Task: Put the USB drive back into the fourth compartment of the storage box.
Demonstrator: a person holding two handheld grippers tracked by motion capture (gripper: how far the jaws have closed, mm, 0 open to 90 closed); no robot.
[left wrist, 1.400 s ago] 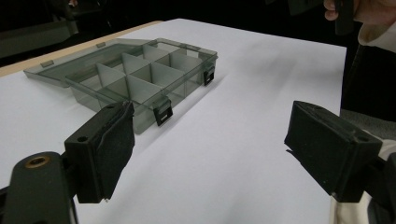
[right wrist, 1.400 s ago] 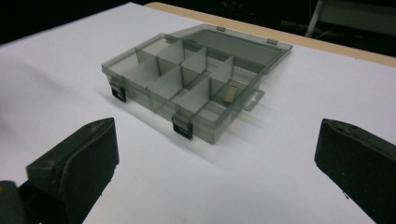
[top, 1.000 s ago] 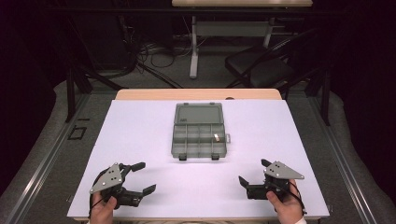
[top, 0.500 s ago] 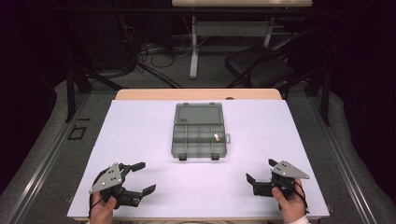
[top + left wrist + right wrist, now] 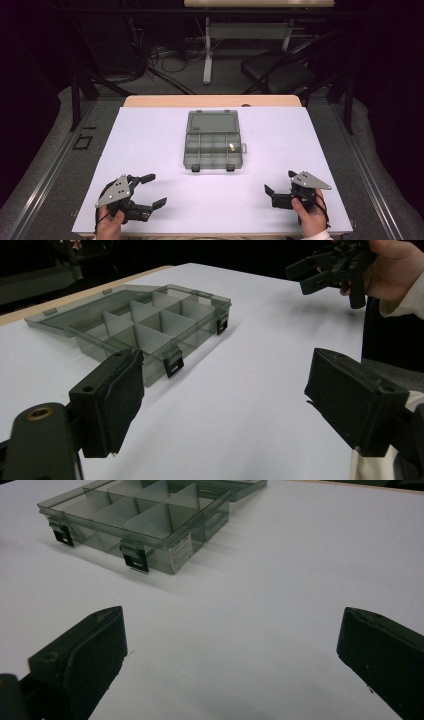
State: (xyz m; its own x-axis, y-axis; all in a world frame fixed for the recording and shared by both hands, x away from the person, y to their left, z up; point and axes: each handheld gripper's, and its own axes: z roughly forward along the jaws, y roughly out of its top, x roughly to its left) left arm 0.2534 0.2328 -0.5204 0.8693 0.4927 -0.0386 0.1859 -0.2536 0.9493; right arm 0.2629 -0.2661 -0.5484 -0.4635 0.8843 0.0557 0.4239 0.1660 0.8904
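Though a small pale thing in one right-hand cell is too tiny to name, my smoky plastic organizer box [image 5: 212,145] lies open mid-table on white paper [image 5: 150,150]. Both my left gripper [image 5: 150,190] and right gripper [image 5: 277,192] gape empty; the right has slid outward.

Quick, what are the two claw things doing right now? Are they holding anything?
Left gripper: open, holding nothing, above the white table.
Right gripper: open, holding nothing.
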